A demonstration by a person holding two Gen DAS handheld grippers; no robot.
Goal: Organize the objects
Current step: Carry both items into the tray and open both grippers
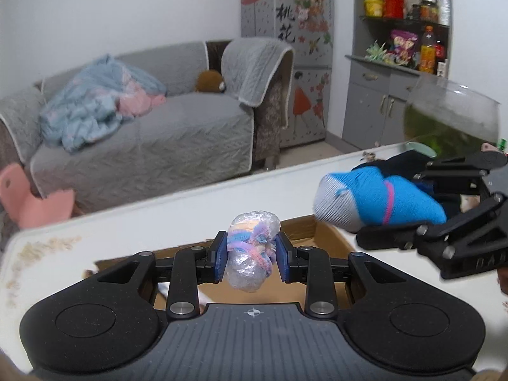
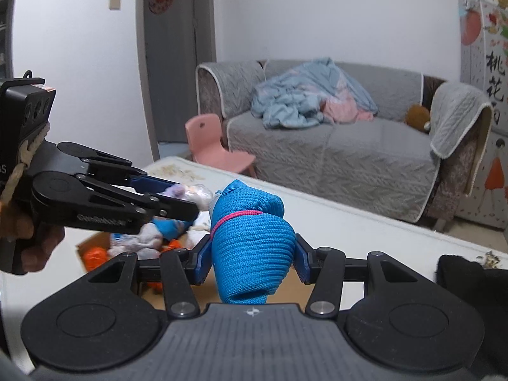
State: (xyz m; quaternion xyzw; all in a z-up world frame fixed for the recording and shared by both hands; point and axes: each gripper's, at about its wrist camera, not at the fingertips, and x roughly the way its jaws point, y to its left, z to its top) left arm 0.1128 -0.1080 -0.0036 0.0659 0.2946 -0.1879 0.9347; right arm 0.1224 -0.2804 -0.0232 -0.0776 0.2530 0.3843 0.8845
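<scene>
My left gripper (image 1: 250,254) is shut on a small clear plastic bag of pastel yarn (image 1: 250,250), held in the air above an open cardboard box (image 1: 320,238) on the white table (image 1: 158,231). My right gripper (image 2: 252,257) is shut on a rolled blue sock bundle (image 2: 250,241) with a pink stripe, also held above the table. In the left wrist view the sock bundle (image 1: 377,200) and right gripper (image 1: 358,228) come in from the right. The right wrist view shows the left gripper (image 2: 190,197) with the bag (image 2: 193,192) at the left, over the box (image 2: 95,244), which holds orange and white wrapped items.
A glass bowl (image 1: 451,117) with green contents stands at the table's far right, with a black cloth (image 2: 463,276) lying nearby. Beyond the table are a grey sofa (image 2: 333,155) with blankets, a pink chair (image 2: 216,146), a decorated fridge (image 1: 285,41) and a shelf cabinet (image 1: 403,63).
</scene>
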